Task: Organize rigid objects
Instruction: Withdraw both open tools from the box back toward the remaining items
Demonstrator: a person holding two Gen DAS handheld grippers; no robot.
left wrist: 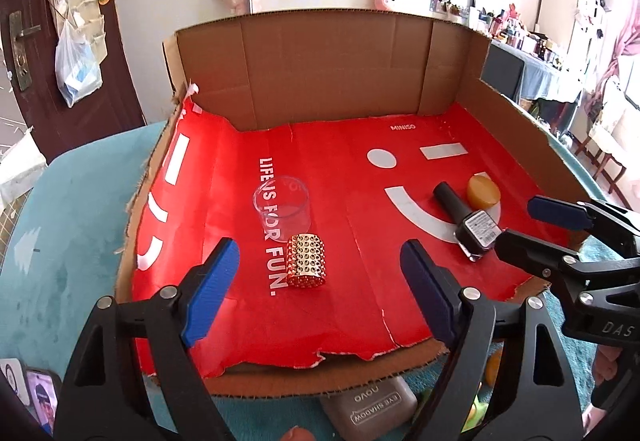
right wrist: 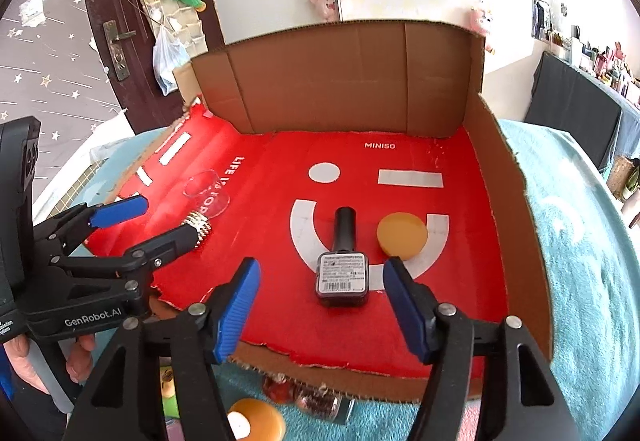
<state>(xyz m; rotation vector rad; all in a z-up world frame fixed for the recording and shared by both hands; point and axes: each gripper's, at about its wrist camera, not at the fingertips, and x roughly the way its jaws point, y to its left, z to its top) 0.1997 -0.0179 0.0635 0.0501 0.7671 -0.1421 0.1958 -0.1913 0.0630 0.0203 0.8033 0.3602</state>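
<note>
The left gripper (left wrist: 316,293) hangs with jaws wide, the gold studded cylinder (left wrist: 307,260) between its 2 fingers – untouched. The right gripper (right wrist: 320,305) gapes equally around the dark bottle (right wrist: 341,269) on the red tray (left wrist: 360,305) – yellow disc (right wrist: 402,235) beside.

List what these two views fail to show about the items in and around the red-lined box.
- Studded gold cylinder: in the right wrist view, the left hand-held gripper hides most of it.
- Nail polish bottle: label print too small to read in either view.
- Grey eye-shadow case: left wrist view, partly hidden by the box edge and gripper arms.
- Items below the box front: right wrist view, partly hidden, unidentifiable.
</note>
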